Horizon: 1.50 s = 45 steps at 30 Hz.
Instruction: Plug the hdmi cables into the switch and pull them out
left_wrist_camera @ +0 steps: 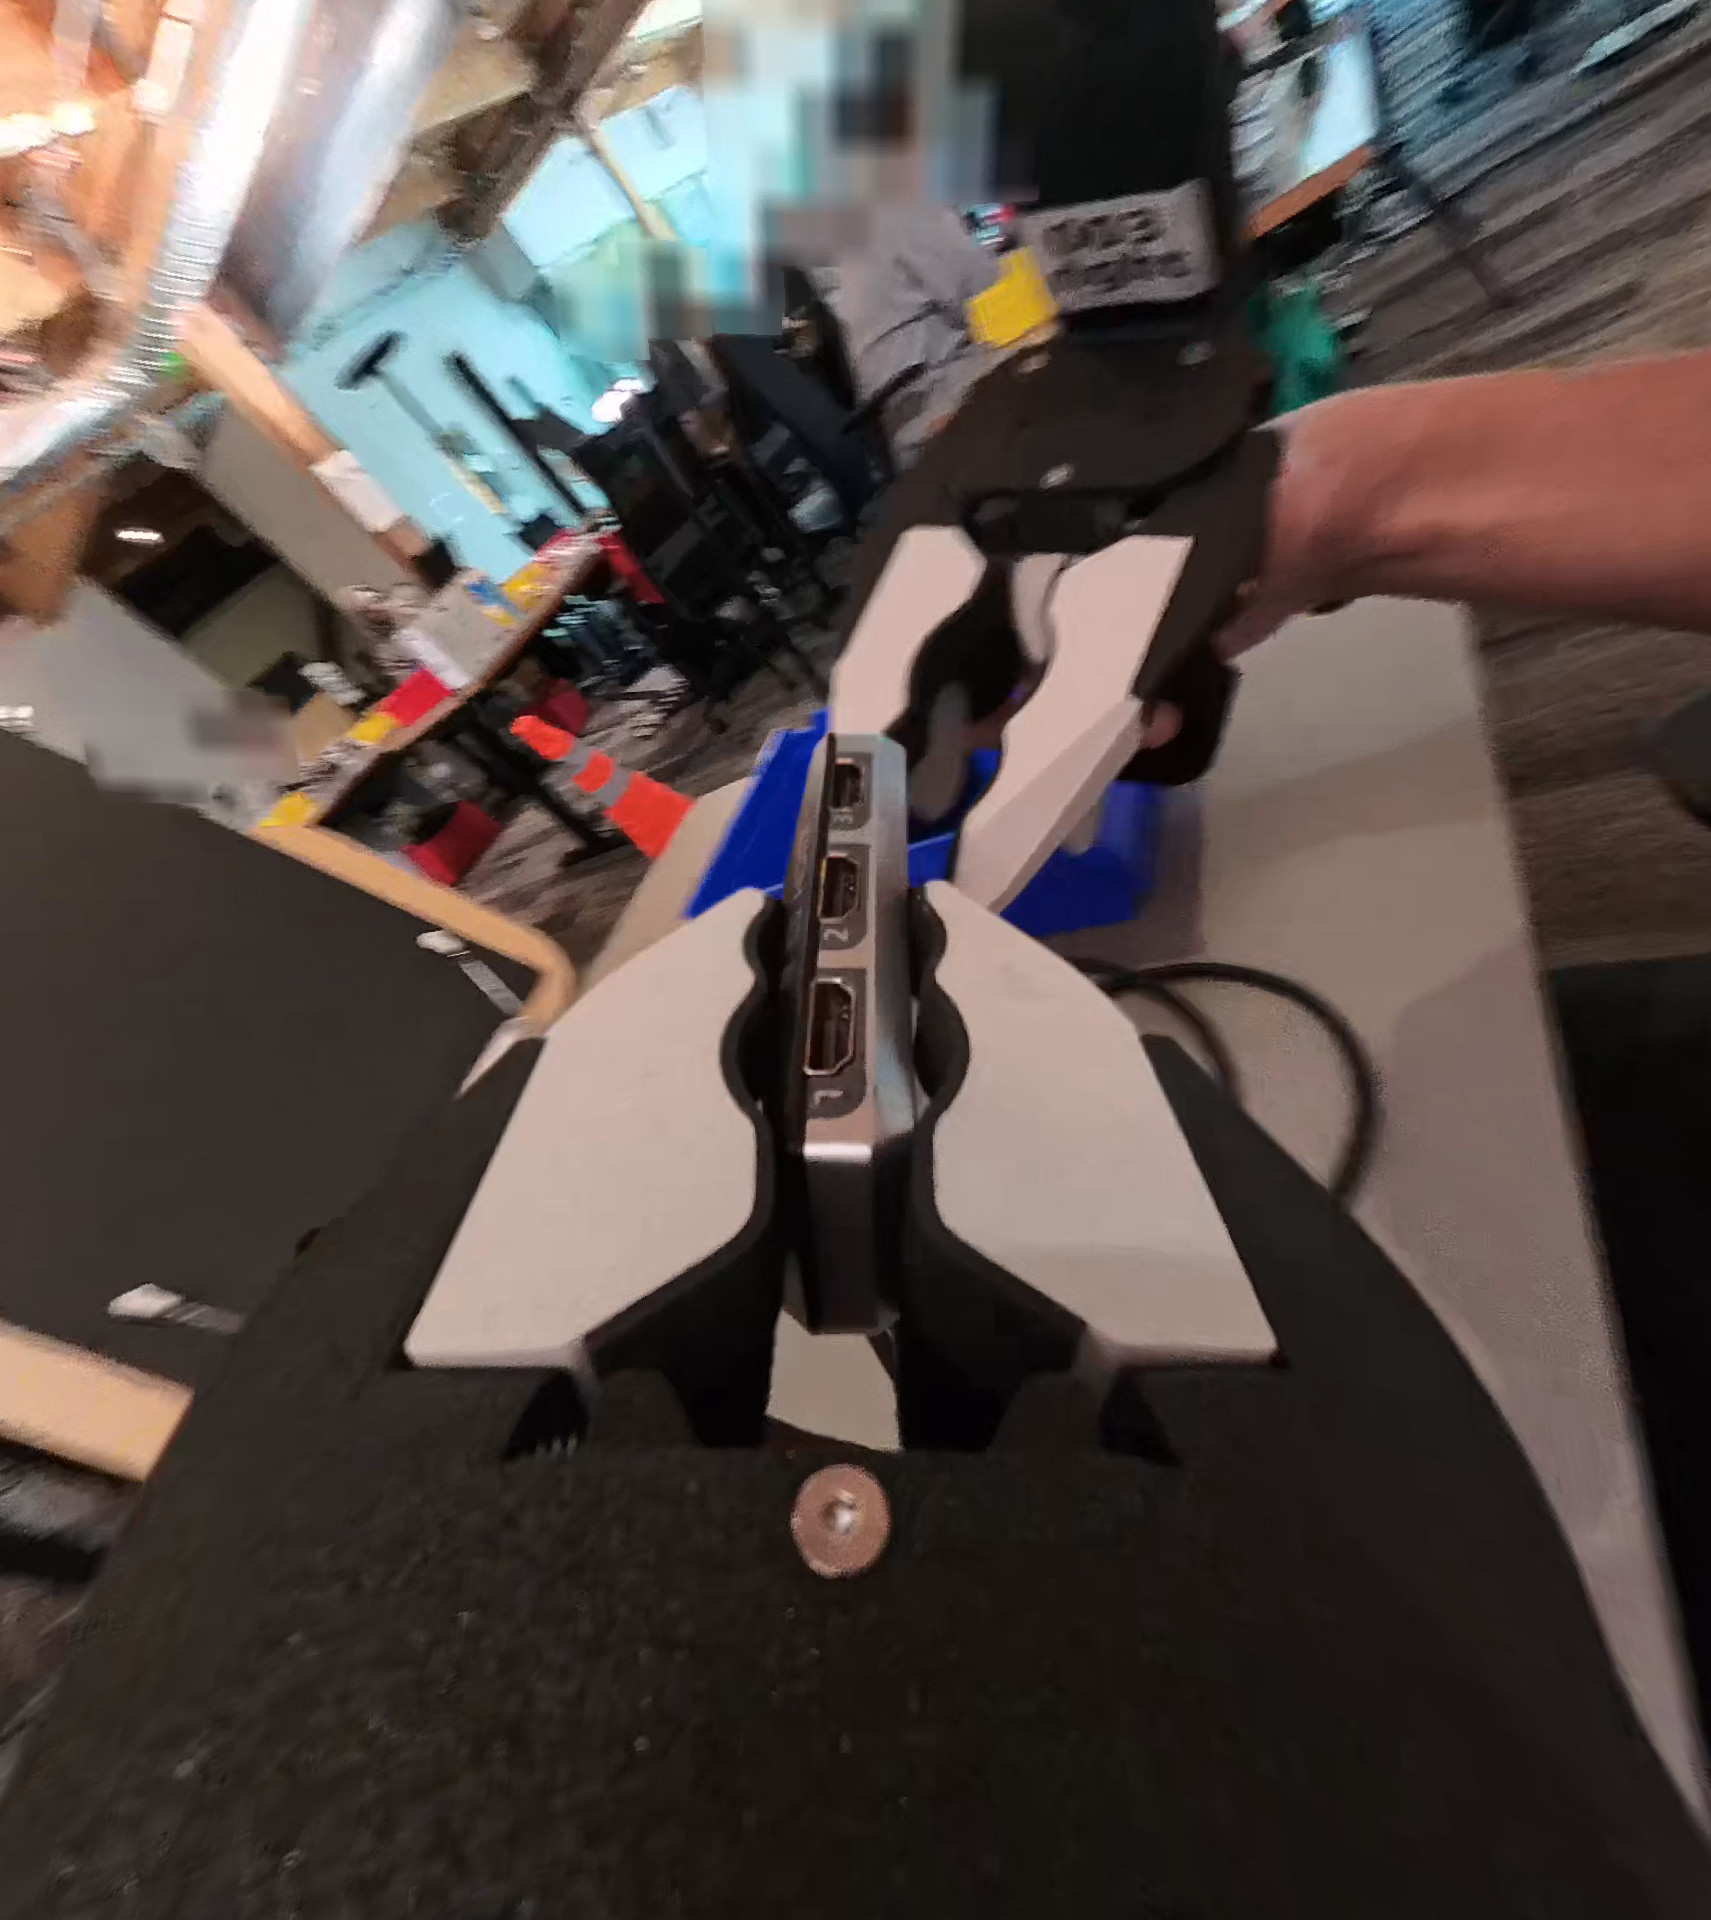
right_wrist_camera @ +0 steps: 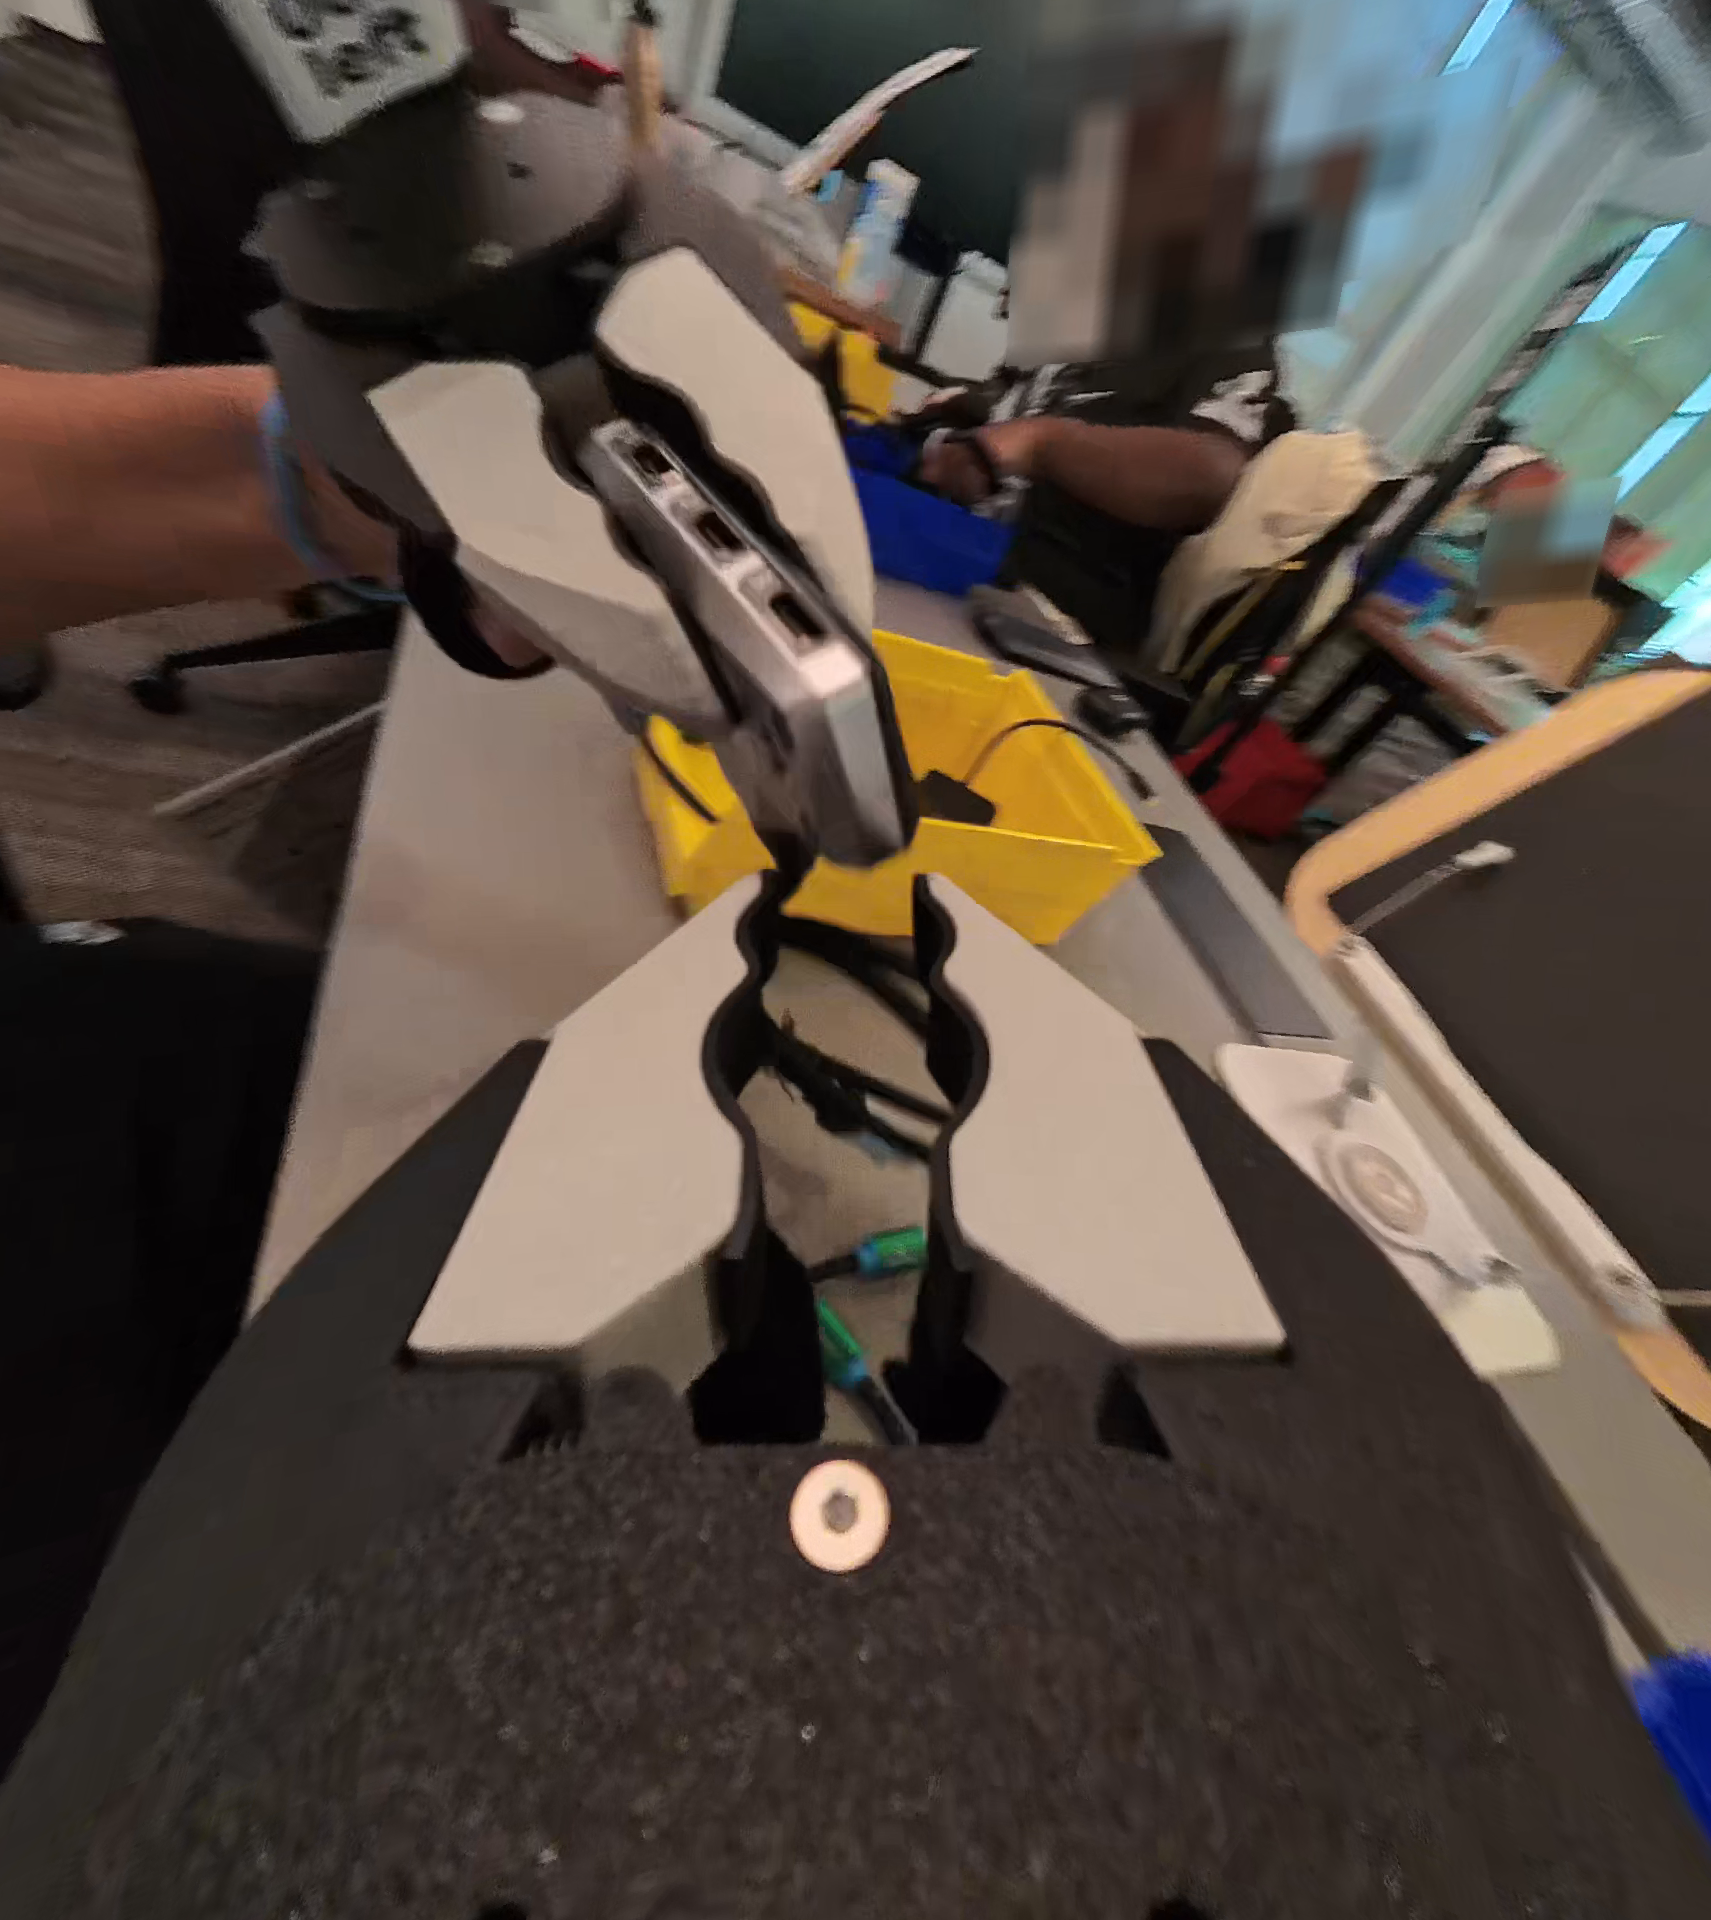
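Switch sits clamped in the left gripper, lifted over the counter, ports bare. Right gripper hangs empty, jaws parted, above cables near a yellow bin.

Pale grey bench ran lengthwise, yellow bin sat on it, black cables lay coiled just before the bin, green-tipped items lay nearer, blue bin and looped black cable rested on it.
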Available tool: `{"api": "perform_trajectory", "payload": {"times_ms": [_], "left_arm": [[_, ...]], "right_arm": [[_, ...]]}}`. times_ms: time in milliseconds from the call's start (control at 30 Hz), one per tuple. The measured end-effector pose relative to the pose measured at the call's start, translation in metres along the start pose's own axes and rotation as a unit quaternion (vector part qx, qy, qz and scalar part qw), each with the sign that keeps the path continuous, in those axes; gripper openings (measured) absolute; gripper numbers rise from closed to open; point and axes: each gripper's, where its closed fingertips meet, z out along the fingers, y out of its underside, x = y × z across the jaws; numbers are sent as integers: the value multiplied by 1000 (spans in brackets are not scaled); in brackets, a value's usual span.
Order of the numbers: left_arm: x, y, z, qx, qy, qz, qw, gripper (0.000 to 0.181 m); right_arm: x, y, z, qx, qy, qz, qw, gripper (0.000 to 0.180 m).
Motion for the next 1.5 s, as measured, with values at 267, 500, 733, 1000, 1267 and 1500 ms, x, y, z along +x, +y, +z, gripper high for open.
{"api": "perform_trajectory", "payload": {"times_ms": [267,500,733,1000,1267,1500], "left_arm": [[10,70,-20,-53,-158,45,985,23],[56,125,-22,-89,-117,-32,989,22],[65,132,-12,-105,-101,-28,989,22],[72,135,-6,-109,-83,-18,990,22],[83,143,0,-140,-68,16,988,22],[88,148,7,-174,-60,35,982,22]], "right_arm": [[-3,37,-12,-30,-17,118,992,26],[-64,158,19,-173,52,295,938,42],[-80,195,30,-252,123,383,880,31],[-79,206,47,-279,147,369,874,10],[-83,167,26,-226,-2,345,911,7],[-83,143,-16,-319,-2,146,937,6]]}}
